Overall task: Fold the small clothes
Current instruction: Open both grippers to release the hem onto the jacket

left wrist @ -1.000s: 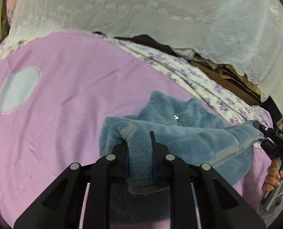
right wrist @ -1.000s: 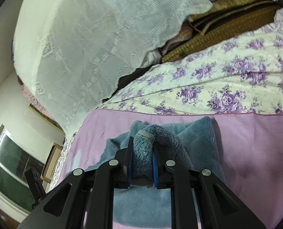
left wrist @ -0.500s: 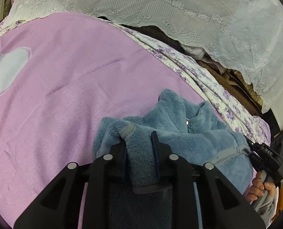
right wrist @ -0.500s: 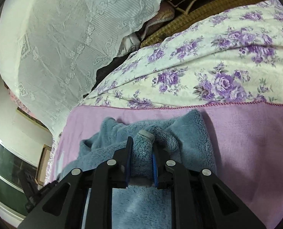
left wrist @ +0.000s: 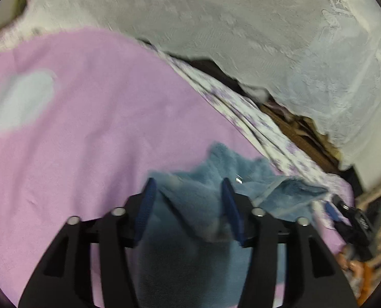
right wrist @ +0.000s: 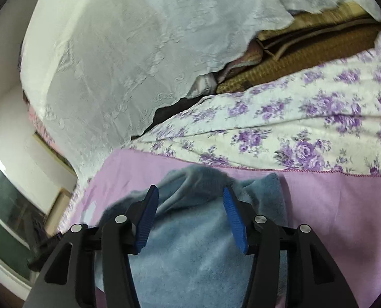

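A small blue fleece garment lies bunched on the pink blanket. My left gripper has its jaws opening; a fold of the fleece sits loose between the blue pads, which no longer press on it. In the right wrist view the same garment lies under my right gripper, whose jaws are also opening with fleece between them but not pinched. The right gripper's body and the hand holding it show at the left view's right edge.
A floral purple-and-white sheet borders the pink blanket. Behind it hang white lace drapes over brown woven bedding. A pale blue patch marks the blanket at the left. A window is at far left.
Both grippers were shut on folds of the blue fleece; now both have opened and the fabric has dropped loose between the pads.
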### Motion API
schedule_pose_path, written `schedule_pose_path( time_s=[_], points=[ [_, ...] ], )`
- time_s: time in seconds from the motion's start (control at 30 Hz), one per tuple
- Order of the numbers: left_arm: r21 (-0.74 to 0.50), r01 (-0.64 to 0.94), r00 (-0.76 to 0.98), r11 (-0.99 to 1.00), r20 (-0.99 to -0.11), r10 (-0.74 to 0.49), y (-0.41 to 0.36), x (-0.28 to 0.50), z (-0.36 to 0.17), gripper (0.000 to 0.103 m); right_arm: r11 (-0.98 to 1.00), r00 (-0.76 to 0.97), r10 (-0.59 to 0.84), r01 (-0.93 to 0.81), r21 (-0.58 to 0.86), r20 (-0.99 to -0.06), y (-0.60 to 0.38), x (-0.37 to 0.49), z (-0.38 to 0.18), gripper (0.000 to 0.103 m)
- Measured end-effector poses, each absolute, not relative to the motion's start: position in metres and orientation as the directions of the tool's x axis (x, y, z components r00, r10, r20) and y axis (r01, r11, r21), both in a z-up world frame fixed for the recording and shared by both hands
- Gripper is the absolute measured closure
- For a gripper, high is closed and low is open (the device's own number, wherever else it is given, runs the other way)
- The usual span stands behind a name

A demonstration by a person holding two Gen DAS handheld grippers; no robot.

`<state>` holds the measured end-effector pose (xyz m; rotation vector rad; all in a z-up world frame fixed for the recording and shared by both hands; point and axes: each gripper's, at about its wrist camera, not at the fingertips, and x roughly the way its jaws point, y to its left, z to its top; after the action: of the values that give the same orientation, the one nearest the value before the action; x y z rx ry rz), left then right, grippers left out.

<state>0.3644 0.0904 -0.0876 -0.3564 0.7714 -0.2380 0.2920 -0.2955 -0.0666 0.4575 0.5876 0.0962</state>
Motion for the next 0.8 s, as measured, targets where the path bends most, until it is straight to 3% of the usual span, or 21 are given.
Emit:
schedule_pose_path(
  time_s=[0.1,0.27,0.4,0.53,0.6,0.7,0.8],
  points=[
    [-0.317,0.066,0.775,0.946,-0.581,-0.249,0.092,0.347,-0.066,0.020,0.929,0.822,0.209,0.003,0.371,-0.531,-0.276,0.295,-0.066,0.066],
    [-0.265,0.164,0.760,0.950,-0.580,-0.293,0.078,0.340,-0.056,0.019,0.956,0.807,0.193,-0.027,0.291,-0.558,-0.255,0.297,-0.073,0.069],
    [-0.117,0.148,0.731,0.982,-0.655,-0.188,0.047,0.353,-0.074,0.019,0.957,0.796,0.175,0.000,0.289,-0.580,-0.254,0.308,-0.080,0.068],
    [-0.075,0.051,0.663,0.996,-0.743,-0.090,0.045,0.380,-0.109,0.019,0.947,0.764,0.155,0.065,0.313,-0.627,-0.267,0.327,-0.101,0.068],
    [-0.089,-0.008,0.606,0.996,-0.792,-0.065,0.056,0.398,-0.134,0.004,0.949,0.745,0.139,0.089,0.304,-0.652,-0.276,0.333,-0.114,0.069],
    [-0.199,-0.029,0.571,0.980,-0.808,-0.147,0.074,0.405,-0.145,0.004,0.943,0.748,0.158,0.080,0.324,-0.644,-0.285,0.336,-0.123,0.071],
    [-0.167,-0.034,0.590,0.985,-0.799,-0.115,0.072,0.399,-0.141,0.004,0.951,0.759,0.128,0.090,0.297,-0.638,-0.280,0.330,-0.119,0.070]
  ],
)
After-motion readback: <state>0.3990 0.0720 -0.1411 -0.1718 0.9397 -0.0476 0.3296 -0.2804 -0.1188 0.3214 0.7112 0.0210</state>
